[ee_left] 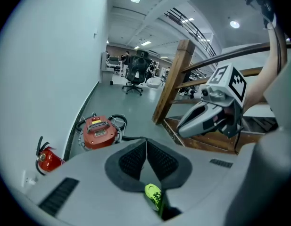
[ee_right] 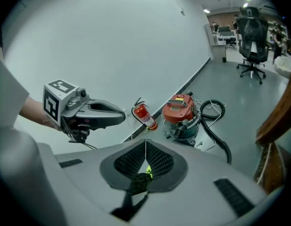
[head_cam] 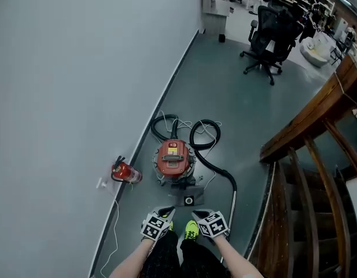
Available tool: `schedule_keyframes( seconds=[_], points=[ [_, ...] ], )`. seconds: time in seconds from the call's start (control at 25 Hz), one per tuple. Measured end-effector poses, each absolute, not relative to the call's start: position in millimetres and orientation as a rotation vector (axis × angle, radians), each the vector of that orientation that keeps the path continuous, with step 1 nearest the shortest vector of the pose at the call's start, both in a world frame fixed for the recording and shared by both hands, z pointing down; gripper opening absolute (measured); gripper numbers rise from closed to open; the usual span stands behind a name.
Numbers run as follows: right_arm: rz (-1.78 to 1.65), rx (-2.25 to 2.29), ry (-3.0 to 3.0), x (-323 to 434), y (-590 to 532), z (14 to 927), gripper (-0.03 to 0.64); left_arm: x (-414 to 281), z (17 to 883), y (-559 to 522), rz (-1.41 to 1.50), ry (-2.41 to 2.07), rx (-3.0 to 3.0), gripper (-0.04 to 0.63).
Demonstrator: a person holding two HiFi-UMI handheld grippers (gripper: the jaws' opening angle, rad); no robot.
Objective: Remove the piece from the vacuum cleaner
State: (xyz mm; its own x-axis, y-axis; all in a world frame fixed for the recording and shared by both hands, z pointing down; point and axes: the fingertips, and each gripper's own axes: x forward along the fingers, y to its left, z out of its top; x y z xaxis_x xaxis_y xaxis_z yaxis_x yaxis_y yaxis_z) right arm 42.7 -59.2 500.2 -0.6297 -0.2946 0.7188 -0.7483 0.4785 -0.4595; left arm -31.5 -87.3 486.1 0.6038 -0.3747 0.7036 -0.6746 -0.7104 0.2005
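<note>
The red vacuum cleaner (head_cam: pixel 173 158) stands on the grey floor near the wall, its black hose (head_cam: pixel 208 155) looping behind it and running to a metal tube (head_cam: pixel 233 208) on the right. It also shows in the left gripper view as the vacuum cleaner (ee_left: pixel 98 131) and in the right gripper view as the vacuum cleaner (ee_right: pixel 181 109). My left gripper (head_cam: pixel 166 215) and right gripper (head_cam: pixel 201 216) hang side by side well short of it, above the person's legs. Both are shut and hold nothing: the left gripper (ee_left: pixel 146 144) and the right gripper (ee_right: pixel 145 146) have their pads together.
A red fire extinguisher (head_cam: pixel 125 172) lies by the wall left of the vacuum. A small black part (head_cam: pixel 188 200) lies on the floor just in front of it. A wooden stair railing (head_cam: pixel 305 126) bounds the right side. A black office chair (head_cam: pixel 272 30) stands far back.
</note>
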Motion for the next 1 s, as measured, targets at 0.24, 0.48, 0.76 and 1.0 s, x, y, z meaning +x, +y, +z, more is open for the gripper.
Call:
schedule_keyframes(
  seconds=[0.24,0.48,0.76,1.0],
  points=[
    [1.039,0.795,-2.198,37,-48,474,0.018,-33,461,-93,0.884,-0.86,2.372,0.017],
    [0.99,0.793,-2.217,39,-44,453,0.018,-48,434,-88,0.82,-0.922,2.368,0.017],
    [0.946,0.866,-2.231,35,-34,427,0.018,-59,417,-49,0.747,-0.93,2.357,0.017],
    [0.915,0.917,-2.23,24,-10,414,0.018,-64,406,-18,0.707,-0.912,2.38,0.017]
  ],
)
